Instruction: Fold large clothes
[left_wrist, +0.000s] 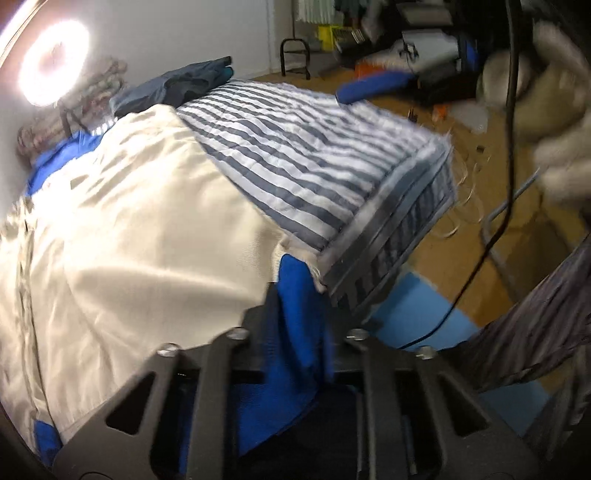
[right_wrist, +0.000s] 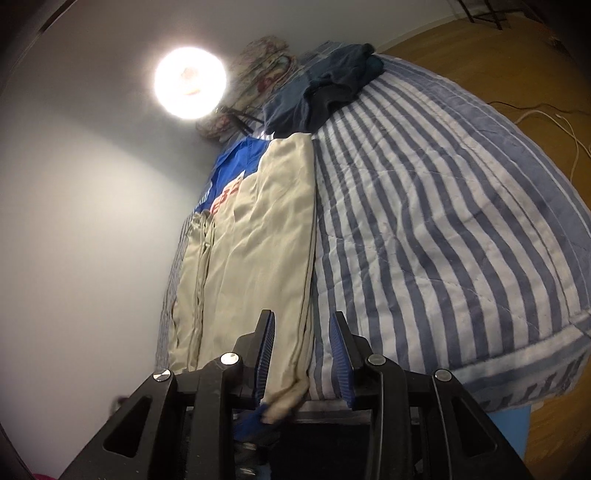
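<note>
A long beige garment (left_wrist: 129, 240) lies flat along the left of the bed, on top of a blue garment (left_wrist: 62, 158) with red lettering (right_wrist: 236, 173). My left gripper (left_wrist: 299, 291) is at the near end of the bed, shut on a bunched fold of that blue cloth beside the beige hem. In the right wrist view the beige garment (right_wrist: 258, 240) stretches away from me. My right gripper (right_wrist: 303, 350) stands open over its near right edge; the blue pads (right_wrist: 266, 354) do not press on the cloth.
A blue-and-white striped quilt (right_wrist: 424, 221) covers the bed. Dark blue clothes (right_wrist: 325, 88) are piled at the far end by a floral bundle (right_wrist: 266, 62) and a bright ring lamp (right_wrist: 190, 83). A wall runs along the left. A blurred gloved hand (left_wrist: 546, 110) and cable (left_wrist: 511, 147) are at right.
</note>
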